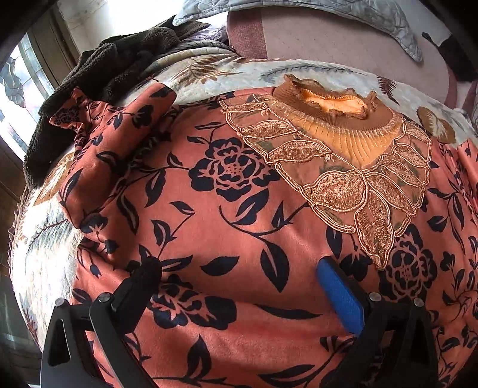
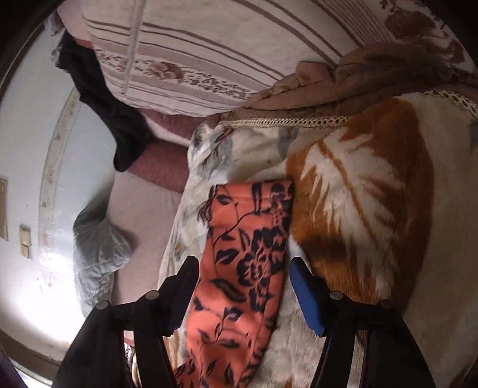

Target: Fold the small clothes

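Observation:
A salmon-pink top with dark navy flowers lies spread flat on a floral blanket. Its ribbed tan collar and gold leaf lace point away from me. One sleeve is bunched at the left. My left gripper is open just above the chest of the top, holding nothing. In the right wrist view the other sleeve lies stretched out on the blanket. My right gripper is open, its fingers on either side of the sleeve.
A dark fleece garment lies heaped at the far left near a window. A pink mattress and grey quilt lie beyond. A striped pillow, brown cloth, black garment and grey quilted pillow surround the blanket.

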A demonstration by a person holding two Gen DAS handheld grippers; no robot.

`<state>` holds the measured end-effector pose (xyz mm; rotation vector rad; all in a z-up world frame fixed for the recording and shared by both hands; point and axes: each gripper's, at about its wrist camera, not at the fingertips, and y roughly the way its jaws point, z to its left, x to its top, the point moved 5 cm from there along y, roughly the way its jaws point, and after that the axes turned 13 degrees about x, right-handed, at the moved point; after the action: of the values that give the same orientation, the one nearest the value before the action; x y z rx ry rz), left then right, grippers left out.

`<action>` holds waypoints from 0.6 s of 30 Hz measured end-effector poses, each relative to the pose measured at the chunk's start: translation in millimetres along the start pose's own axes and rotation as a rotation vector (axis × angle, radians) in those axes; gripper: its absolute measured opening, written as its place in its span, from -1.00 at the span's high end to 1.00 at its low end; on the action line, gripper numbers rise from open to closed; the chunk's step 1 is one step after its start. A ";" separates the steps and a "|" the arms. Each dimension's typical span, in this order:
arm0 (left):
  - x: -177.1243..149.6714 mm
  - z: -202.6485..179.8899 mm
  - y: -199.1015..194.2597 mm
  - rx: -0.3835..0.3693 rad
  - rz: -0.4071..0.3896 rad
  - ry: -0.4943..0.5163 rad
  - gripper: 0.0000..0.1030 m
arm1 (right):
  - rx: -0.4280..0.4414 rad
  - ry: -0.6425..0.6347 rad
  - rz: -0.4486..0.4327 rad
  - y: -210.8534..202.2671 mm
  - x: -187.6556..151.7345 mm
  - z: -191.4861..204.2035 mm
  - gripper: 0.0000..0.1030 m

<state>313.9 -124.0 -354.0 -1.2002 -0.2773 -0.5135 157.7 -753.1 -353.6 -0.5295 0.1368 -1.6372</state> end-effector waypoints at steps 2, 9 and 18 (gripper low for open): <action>0.4 1.2 2.6 -0.020 -0.010 -0.029 -1.00 | -0.035 -0.019 -0.018 13.7 8.9 -8.0 -0.06; -3.2 2.4 6.8 -0.043 -0.013 -0.091 -1.00 | -0.012 -0.128 0.008 40.4 0.0 9.9 0.84; 8.1 31.8 -13.1 -0.100 -0.031 -0.143 -1.00 | 0.287 -0.372 0.068 -22.8 -84.5 174.4 0.85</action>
<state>316.1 -99.6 -328.4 -1.3337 -0.3963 -0.4734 213.1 -630.5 -212.3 -0.5901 -0.3472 -1.4349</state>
